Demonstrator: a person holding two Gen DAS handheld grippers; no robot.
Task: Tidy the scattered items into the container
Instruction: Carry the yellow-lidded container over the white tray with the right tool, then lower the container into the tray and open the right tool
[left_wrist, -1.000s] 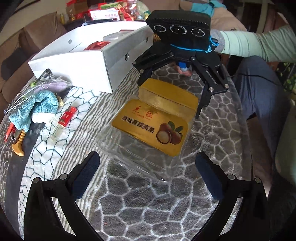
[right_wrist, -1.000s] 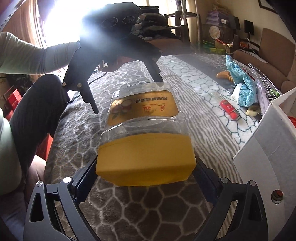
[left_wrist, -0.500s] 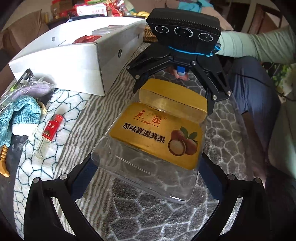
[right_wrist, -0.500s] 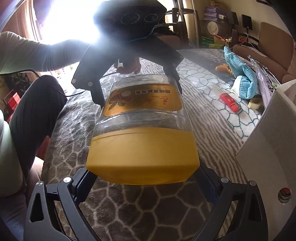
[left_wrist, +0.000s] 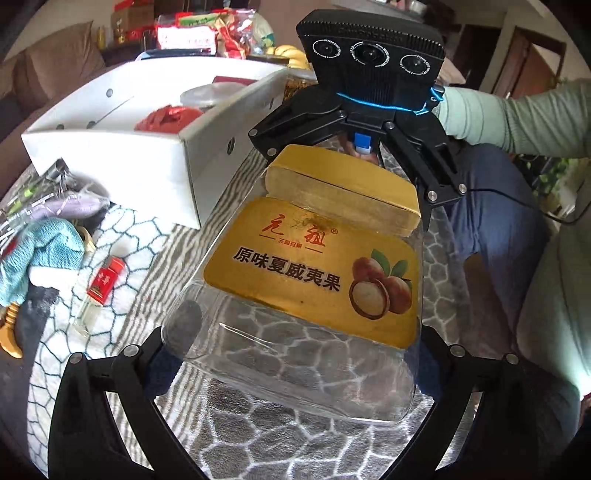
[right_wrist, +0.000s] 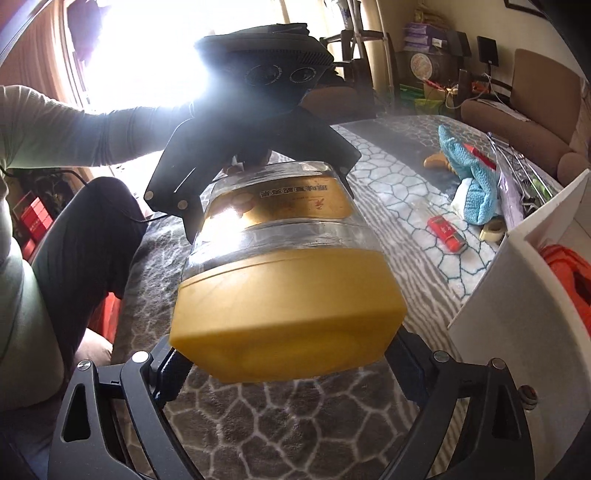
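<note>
Evidently the clear jar (left_wrist: 295, 295) was held lengthwise above the patterned table (left_wrist: 258, 443) between both tongs. The left gripper (left_wrist: 295, 354) clamped its base; the right gripper (right_wrist: 288, 358) clamped its yellow lid (right_wrist: 284, 314), beside the white box (left_wrist: 147, 147).

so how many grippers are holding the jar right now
2. The left gripper clamps the clear base of the jar; the right gripper clamps its yellow lid.

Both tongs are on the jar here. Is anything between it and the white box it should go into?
Nothing visible blocks it. The jar is held off the table, the left tongs at its clear base and the right tongs at its yellow lid. The white box sits close beside it, open-topped, with only bare tablecloth between them.
</note>
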